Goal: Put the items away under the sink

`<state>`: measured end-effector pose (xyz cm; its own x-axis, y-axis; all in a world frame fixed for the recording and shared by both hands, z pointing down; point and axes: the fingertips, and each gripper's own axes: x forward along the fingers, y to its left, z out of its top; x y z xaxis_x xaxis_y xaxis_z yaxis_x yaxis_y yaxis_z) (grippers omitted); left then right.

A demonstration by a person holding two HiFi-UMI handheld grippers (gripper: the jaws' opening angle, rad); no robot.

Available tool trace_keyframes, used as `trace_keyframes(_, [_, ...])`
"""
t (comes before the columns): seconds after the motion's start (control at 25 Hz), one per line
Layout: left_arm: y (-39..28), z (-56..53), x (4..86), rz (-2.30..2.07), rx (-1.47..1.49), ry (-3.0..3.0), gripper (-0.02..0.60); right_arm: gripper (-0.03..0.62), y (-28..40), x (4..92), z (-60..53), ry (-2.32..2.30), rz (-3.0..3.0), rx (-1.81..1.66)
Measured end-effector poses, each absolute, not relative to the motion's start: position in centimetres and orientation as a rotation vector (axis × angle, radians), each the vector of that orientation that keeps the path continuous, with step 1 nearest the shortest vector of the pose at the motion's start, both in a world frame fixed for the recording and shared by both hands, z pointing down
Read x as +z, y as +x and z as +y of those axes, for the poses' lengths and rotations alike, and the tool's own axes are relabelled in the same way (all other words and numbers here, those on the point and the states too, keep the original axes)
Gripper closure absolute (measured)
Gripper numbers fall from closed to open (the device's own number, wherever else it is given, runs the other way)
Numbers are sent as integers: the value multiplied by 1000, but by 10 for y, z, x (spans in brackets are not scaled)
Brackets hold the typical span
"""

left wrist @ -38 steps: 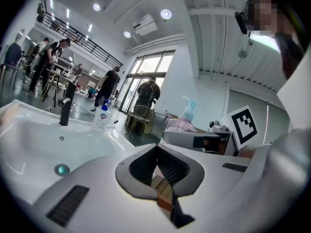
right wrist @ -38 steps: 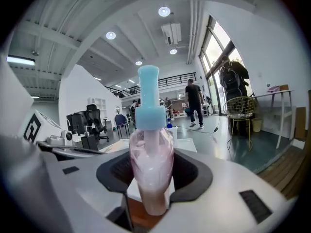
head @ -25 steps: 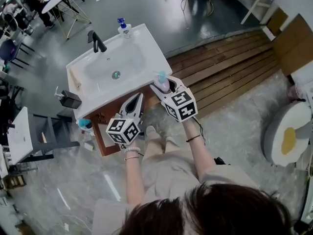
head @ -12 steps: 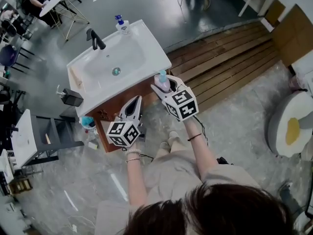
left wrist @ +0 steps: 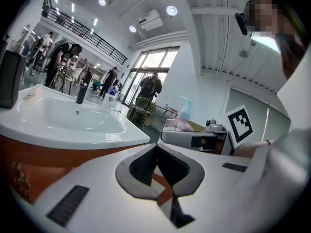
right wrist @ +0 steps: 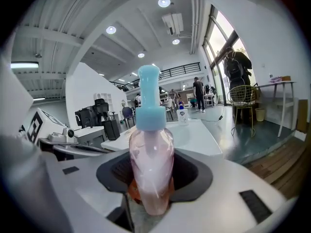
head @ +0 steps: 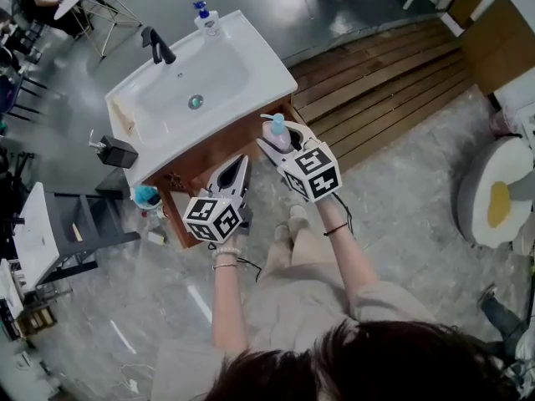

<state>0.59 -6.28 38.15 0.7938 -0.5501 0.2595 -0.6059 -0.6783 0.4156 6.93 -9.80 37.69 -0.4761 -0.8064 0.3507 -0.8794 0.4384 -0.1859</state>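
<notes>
Head view, sink (head: 251, 80): white basin on a brown wood cabinet (head: 219, 144), at upper left, ahead of the person.
Head view, right gripper (head: 272, 145): jaws clamp a pink pump bottle (head: 278, 134) and point toward the cabinet's right end, just under the basin rim.
Head view, left gripper (head: 237, 165): jaws together with nothing in them. The tips lie over the cabinet front, left of the bottle.
Head view, other items: a blue-capped bottle (head: 203, 20) stands on the back corner of the basin and a black dispenser (head: 117, 151) on its left edge. Neither is in reach of the jaws.

Left gripper view, jaws: pads meet at the tips and nothing sits between them. Only brown wood shows behind the small gap.
Left gripper view, target: the basin rim runs above and to the left, and the cabinet front fills the space straight ahead and below it.

Right gripper view, jaws: part-open and pressed on the lower body of the bottle.
Right gripper view, bottle axis: upright, pump head on top, at right angles to the jaws.

Key relation (judgement): the storage space lies ahead of and below the bottle. The empty left gripper appears the nearer to the cabinet front, so it suits opening the cabinet. The right gripper then carries the bottle down and in, upright.
</notes>
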Motion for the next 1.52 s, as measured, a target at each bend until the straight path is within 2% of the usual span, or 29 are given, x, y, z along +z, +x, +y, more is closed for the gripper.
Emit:
trace_keyframes(0.44, [-9, -63, 425, -825, 207, 2518, 580, 393, 68, 414, -99, 1472, -2472, 485])
trace_keyframes(1.52, [-4, -105, 610, -898, 243, 2490, 578, 393, 54, 609, -143, 1360, -2513, 489])
